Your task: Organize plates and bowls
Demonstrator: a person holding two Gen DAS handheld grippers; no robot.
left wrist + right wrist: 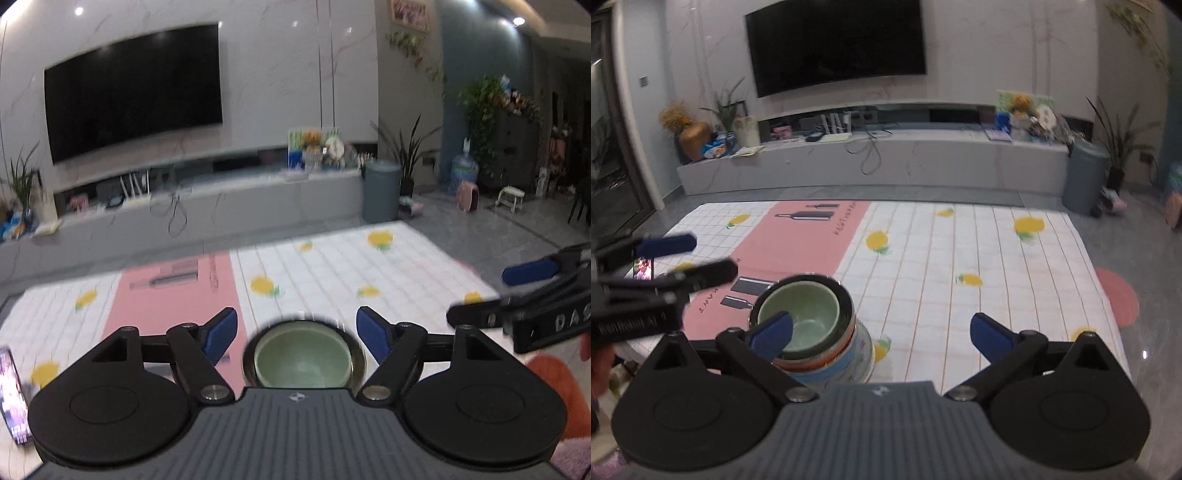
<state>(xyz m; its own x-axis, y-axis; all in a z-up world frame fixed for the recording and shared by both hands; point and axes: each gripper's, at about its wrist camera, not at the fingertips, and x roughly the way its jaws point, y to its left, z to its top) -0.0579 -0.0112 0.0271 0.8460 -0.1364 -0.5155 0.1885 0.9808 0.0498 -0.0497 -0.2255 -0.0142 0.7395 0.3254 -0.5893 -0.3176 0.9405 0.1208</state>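
Observation:
A stack of nested bowls [827,354] stands near the table's front edge. A pale green bowl [803,317] lies on top, inside a metal bowl [846,299], with white, banded bowls beneath. In the left wrist view the green bowl [303,358] shows just below my left gripper [297,334], whose blue pads stand wide apart and clear of it. My right gripper [882,334] is open wide to the right of the stack; its left pad [772,332] overlaps the green rim in the picture. Each gripper shows in the other's view: left gripper [709,254], right gripper [478,295].
The table carries a white checked cloth [960,266] with yellow fruit prints and a pink placemat [798,236]. A phone [642,267] lies at the left edge. Beyond the table are a low TV cabinet [923,162], a grey bin [1084,181] and potted plants.

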